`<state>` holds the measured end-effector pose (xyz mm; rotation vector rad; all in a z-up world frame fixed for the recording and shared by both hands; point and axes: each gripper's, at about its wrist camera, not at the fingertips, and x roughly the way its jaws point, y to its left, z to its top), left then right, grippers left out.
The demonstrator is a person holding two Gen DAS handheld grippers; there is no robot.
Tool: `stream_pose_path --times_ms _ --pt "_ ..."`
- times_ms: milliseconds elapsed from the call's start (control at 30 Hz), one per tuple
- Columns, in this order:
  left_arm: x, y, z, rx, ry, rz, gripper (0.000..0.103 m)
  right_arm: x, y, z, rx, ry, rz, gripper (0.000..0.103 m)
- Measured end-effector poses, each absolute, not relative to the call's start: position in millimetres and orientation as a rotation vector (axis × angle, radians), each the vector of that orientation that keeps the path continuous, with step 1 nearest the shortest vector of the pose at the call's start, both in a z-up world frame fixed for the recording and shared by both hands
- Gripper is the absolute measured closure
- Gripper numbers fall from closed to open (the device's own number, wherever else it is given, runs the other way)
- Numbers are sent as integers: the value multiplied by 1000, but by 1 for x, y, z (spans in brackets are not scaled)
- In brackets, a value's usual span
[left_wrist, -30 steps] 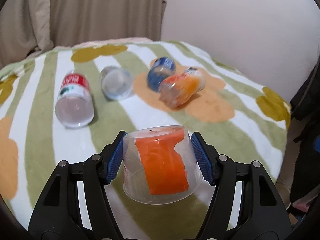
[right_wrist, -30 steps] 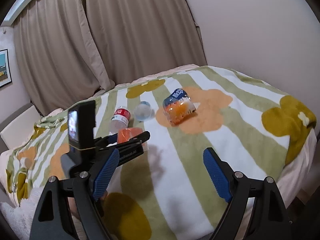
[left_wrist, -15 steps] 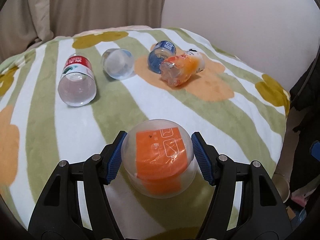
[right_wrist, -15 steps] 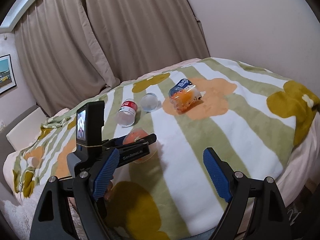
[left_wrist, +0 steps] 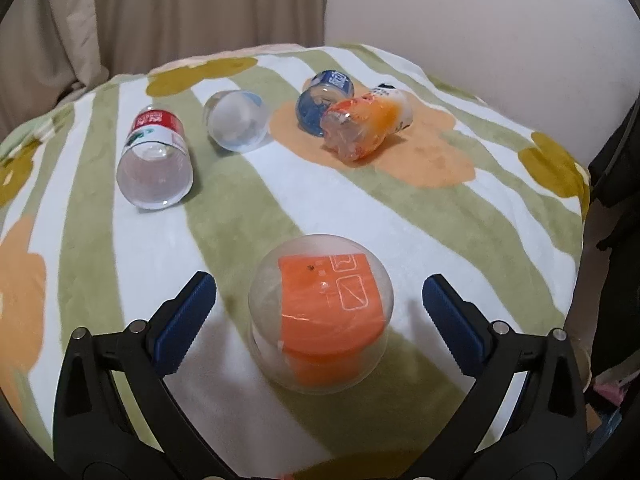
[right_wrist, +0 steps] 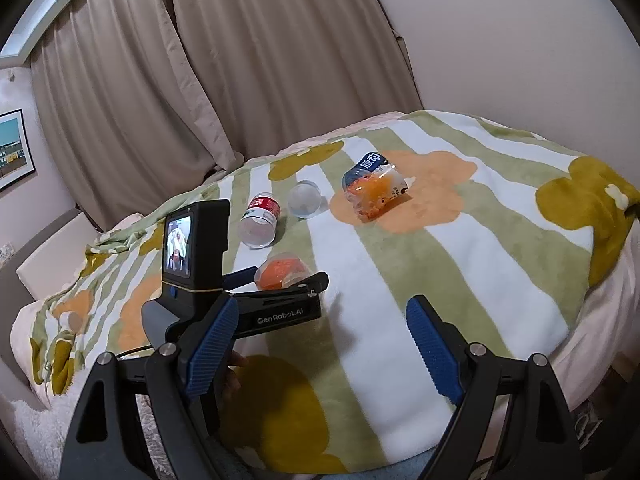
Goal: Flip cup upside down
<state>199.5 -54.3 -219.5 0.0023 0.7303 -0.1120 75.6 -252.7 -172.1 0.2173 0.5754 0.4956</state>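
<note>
A clear plastic cup with an orange label (left_wrist: 322, 314) stands upside down on the striped blanket (left_wrist: 280, 200), its closed base up. My left gripper (left_wrist: 318, 316) is open, its blue pads (left_wrist: 186, 320) spread apart on either side of the cup and not touching it. In the right wrist view the same cup (right_wrist: 282, 272) shows between the left gripper's fingers. My right gripper (right_wrist: 320, 356) is open and empty, held above the blanket's near side.
Further back on the blanket lie a red-labelled cup (left_wrist: 154, 160), a clear cup (left_wrist: 236, 124), a blue-labelled cup (left_wrist: 324, 100) and an orange-labelled cup (left_wrist: 366, 126), all on their sides. Curtains and a wall stand behind. The bed edge drops off at right.
The left gripper turned the cup base up, set it down on the blanket and opened; its pads now stand apart from the cup. The right gripper stayed open.
</note>
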Motion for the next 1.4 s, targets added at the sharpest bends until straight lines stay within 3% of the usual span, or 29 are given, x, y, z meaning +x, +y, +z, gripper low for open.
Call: stream_pose_path --times_ms 333,567,600,633,867,1133,1400 --pt "180 -46 -190 -31 713 -130 0 75 -253 -168 222 582 495 19" --pt "123 -20 -99 -43 546 -98 0 69 -258 -133 164 507 422 19" --pt "116 -17 -87 -44 522 -91 0 67 -258 -123 137 482 398 14" --pt "110 -13 -74 -46 499 -83 0 65 -258 -115 110 460 373 0" --pt "55 2 -7 -8 309 -41 0 51 -262 -65 66 315 260 0" --pt "15 8 -4 -49 235 -30 0 19 -253 -41 -85 200 53 0" --pt "-2 4 -5 -32 189 -13 0 9 -262 -42 -15 209 53 0"
